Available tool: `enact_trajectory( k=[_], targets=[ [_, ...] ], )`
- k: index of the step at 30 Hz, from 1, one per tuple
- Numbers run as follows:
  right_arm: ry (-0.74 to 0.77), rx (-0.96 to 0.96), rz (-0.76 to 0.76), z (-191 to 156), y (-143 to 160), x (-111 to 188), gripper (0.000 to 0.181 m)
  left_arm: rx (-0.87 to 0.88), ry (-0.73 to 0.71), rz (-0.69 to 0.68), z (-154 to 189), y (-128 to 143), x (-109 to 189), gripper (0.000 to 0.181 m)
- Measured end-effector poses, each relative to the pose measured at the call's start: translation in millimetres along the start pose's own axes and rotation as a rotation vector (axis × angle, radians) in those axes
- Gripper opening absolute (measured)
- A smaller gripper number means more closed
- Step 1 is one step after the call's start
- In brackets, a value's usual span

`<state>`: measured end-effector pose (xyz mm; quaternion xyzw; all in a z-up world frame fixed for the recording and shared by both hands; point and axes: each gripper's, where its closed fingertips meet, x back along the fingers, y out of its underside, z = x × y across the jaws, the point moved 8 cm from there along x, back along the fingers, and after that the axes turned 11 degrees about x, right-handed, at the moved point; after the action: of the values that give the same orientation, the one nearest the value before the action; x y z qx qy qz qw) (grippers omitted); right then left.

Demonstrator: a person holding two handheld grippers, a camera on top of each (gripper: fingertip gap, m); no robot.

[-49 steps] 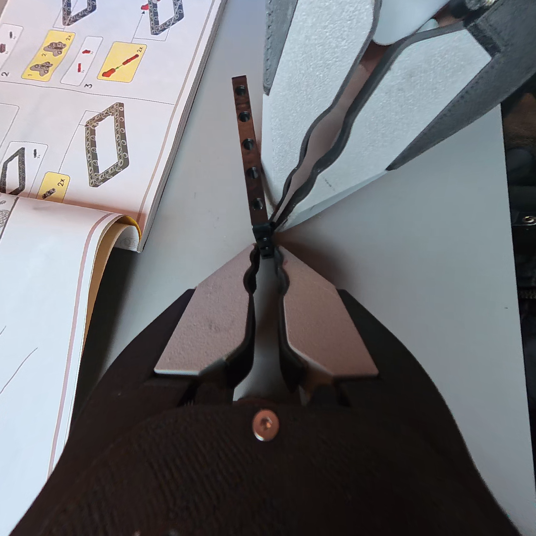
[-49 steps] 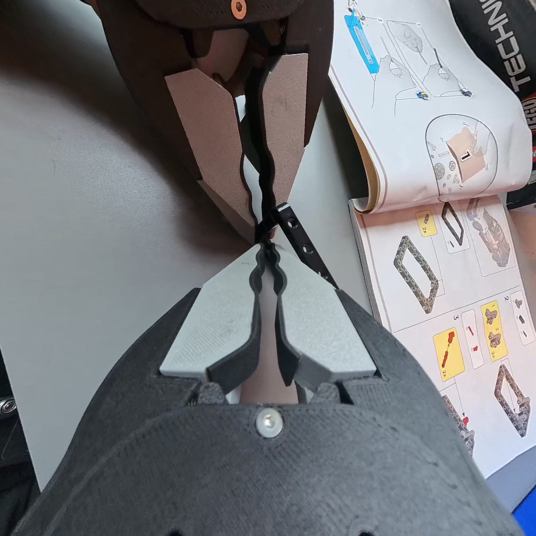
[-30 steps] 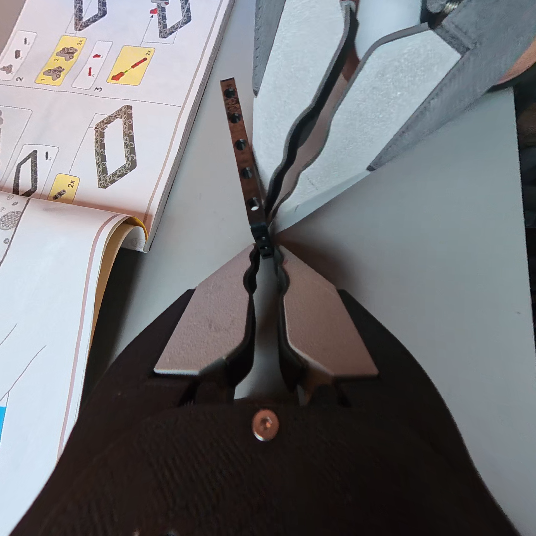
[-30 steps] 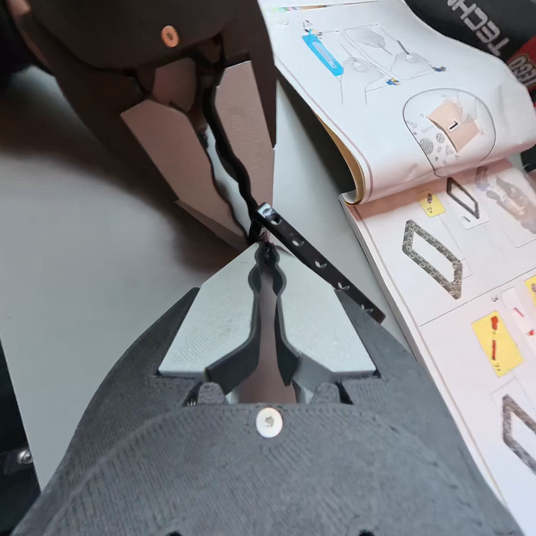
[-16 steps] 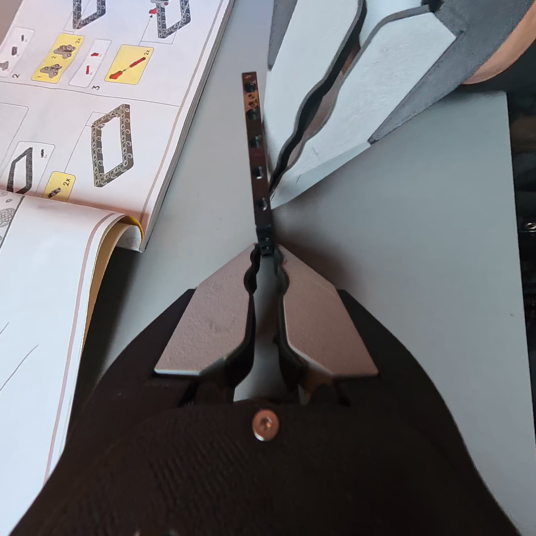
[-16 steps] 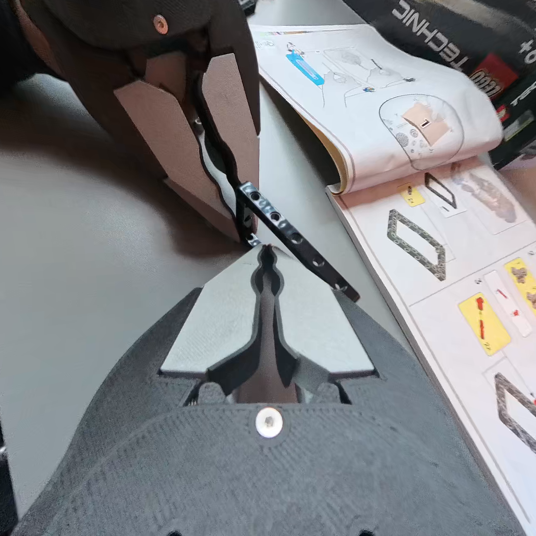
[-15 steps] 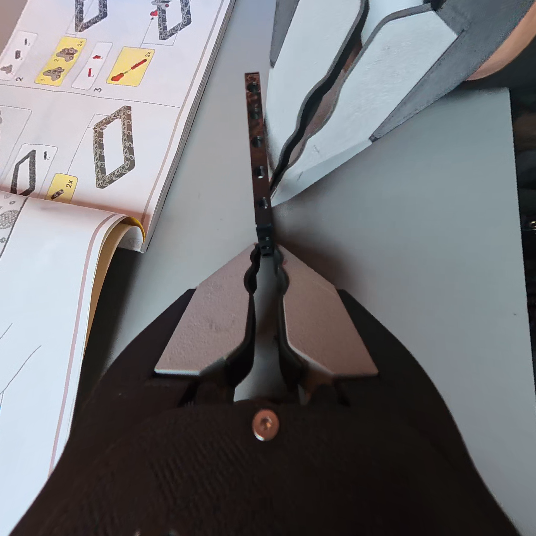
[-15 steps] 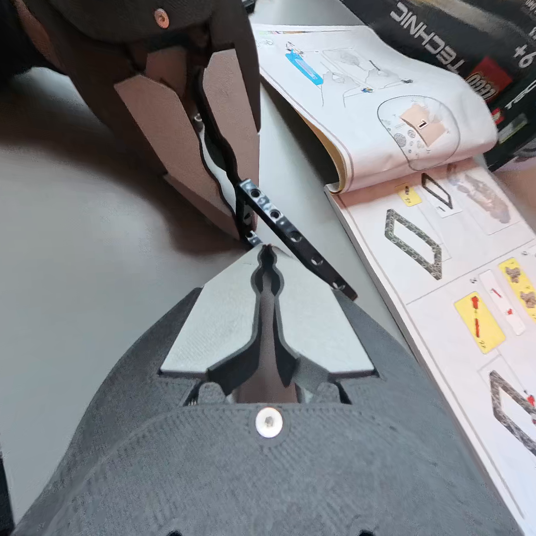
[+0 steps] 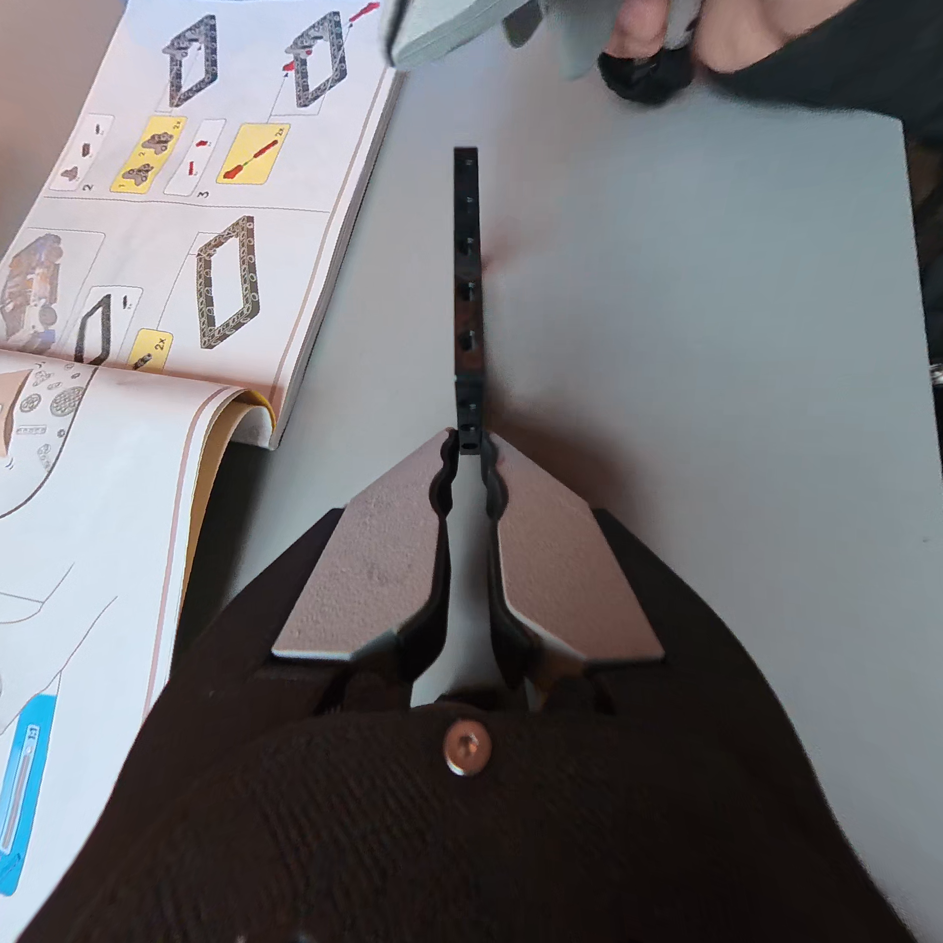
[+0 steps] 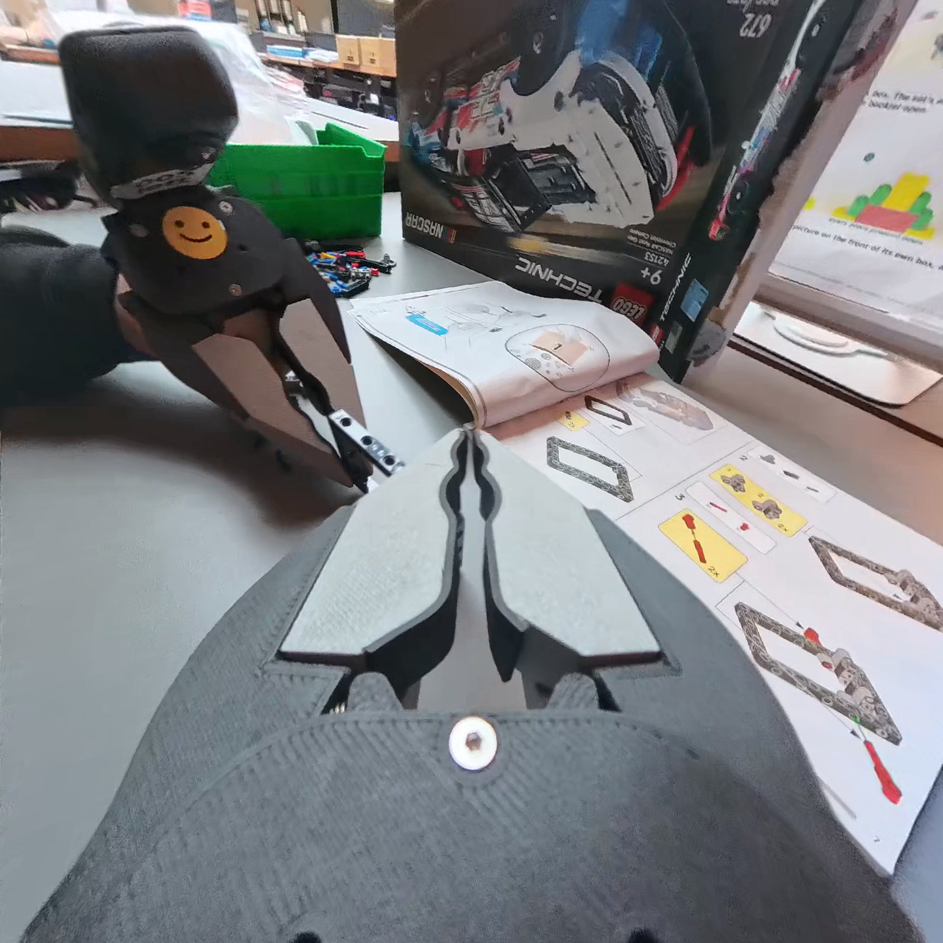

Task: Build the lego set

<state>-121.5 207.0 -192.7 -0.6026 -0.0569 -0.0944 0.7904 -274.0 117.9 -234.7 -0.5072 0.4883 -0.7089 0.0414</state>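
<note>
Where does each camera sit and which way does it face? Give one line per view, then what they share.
Left wrist view: on the left gripper, looking along its fingers at the black beam it clamps over the grey table; a hand shows at top.
Right wrist view: on the right gripper, shut on nothing, facing the set's box and green bin.
Shared: beam, open instruction booklet, table.

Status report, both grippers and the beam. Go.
Left gripper shut on black beam, held over the table. Right gripper shut, empty, pulled clear. Instruction booklet alongside, nothing blocking.
</note>
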Motion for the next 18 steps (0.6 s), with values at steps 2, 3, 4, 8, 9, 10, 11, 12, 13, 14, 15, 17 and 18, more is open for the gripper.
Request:
enact_trajectory(
  k=[2, 3, 4, 8, 9, 10, 11, 12, 13, 14, 15, 17, 18],
  targets=[
    [0.000, -0.028, 0.003, 3, 1, 0, 0.006, -0.004, -0.002, -0.003, 1, -1, -1, 0.006],
    [0.001, -0.034, -0.001, 3, 2, -1, 0.006, -0.005, -0.007, -0.006, 1, -1, -1, 0.006],
    [0.004, -0.034, -0.012, 3, 3, -2, 0.006, -0.002, -0.010, -0.008, 1, 0, -1, 0.006],
    [0.007, -0.028, -0.048, 2, 6, -6, 0.005, 0.028, -0.017, -0.013, -2, 1, -1, 0.019],
    [0.003, -0.027, -0.055, 1, 6, -6, 0.005, 0.034, -0.018, -0.008, -2, 0, 0, 0.024],
    [0.000, -0.027, -0.056, 1, 6, -7, 0.005, 0.041, -0.022, -0.006, -1, -1, 1, 0.029],
    [0.001, -0.027, -0.056, 1, 6, -7, 0.005, 0.047, -0.031, -0.010, -1, -1, 4, 0.035],
    [0.003, -0.028, -0.055, 1, 6, -7, 0.005, 0.047, -0.047, -0.012, -1, -2, 8, 0.041],
    [0.004, -0.032, -0.056, 1, 7, -7, 0.005, 0.047, -0.057, -0.001, -2, -3, 13, 0.042],
    [0.000, -0.043, -0.061, 2, 8, -8, 0.005, 0.055, -0.053, 0.020, -2, -5, 19, 0.039],
    [-0.009, -0.057, -0.073, 2, 10, -9, 0.005, 0.073, -0.041, 0.042, -3, -6, 25, 0.037],
    [-0.029, -0.073, -0.100, 2, 12, -12, 0.006, 0.111, -0.033, 0.057, -7, -6, 34, 0.037],
    [-0.036, -0.070, -0.105, 1, 12, -13, 0.007, 0.117, -0.046, 0.052, -10, -5, 38, 0.038]
  ],
)
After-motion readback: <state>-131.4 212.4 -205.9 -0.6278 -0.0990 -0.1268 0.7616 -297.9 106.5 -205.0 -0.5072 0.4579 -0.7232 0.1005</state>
